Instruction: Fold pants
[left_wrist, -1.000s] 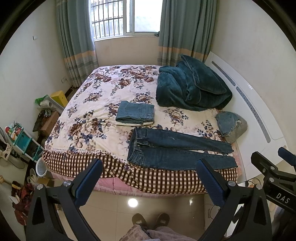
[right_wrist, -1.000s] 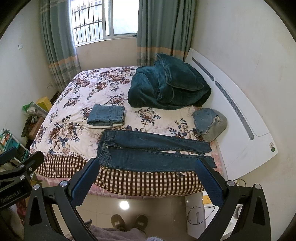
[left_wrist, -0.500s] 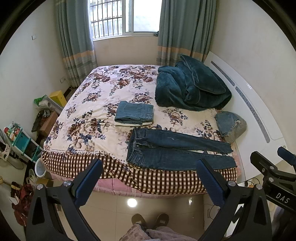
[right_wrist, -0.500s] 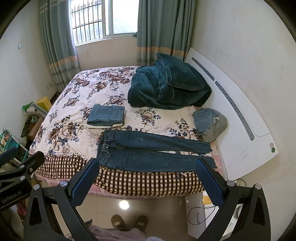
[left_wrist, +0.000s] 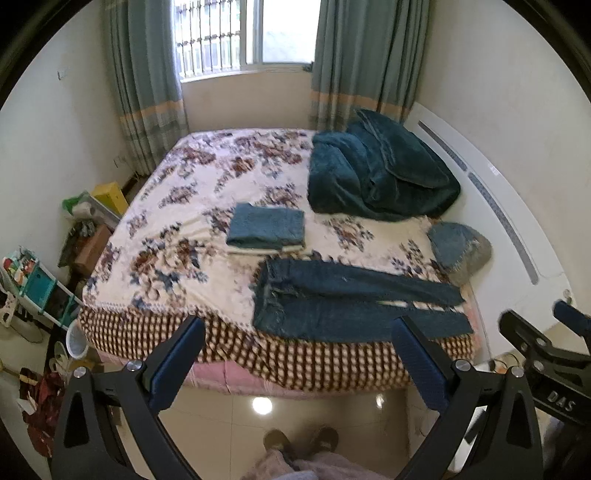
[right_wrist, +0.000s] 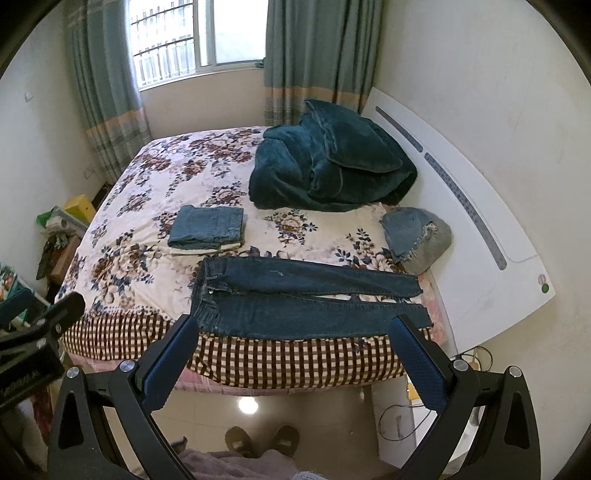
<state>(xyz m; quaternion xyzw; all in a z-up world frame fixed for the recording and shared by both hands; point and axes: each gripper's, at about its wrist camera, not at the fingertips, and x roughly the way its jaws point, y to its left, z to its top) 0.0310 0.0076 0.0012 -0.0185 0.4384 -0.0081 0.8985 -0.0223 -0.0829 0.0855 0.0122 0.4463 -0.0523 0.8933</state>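
Note:
Dark blue jeans (left_wrist: 351, 299) lie spread flat along the near edge of the bed, waistband to the left, legs to the right; they also show in the right wrist view (right_wrist: 306, 299). My left gripper (left_wrist: 299, 336) is open and empty, held above the floor in front of the bed. My right gripper (right_wrist: 295, 332) is open and empty too, beside it. Both are well short of the jeans. The right gripper shows at the right edge of the left wrist view (left_wrist: 546, 350).
A folded stack of jeans (right_wrist: 208, 227) lies behind the spread pair. A teal blanket (right_wrist: 332, 166) is heaped near the white headboard (right_wrist: 480, 221). A crumpled denim piece (right_wrist: 417, 236) lies at the right. Clutter and shelves (left_wrist: 40, 280) stand left of the bed. My feet (right_wrist: 262, 439) are on the tiled floor.
Both grippers have shifted slightly, so the bed sits a little differently in view. Both stay open and the jeans have not moved.

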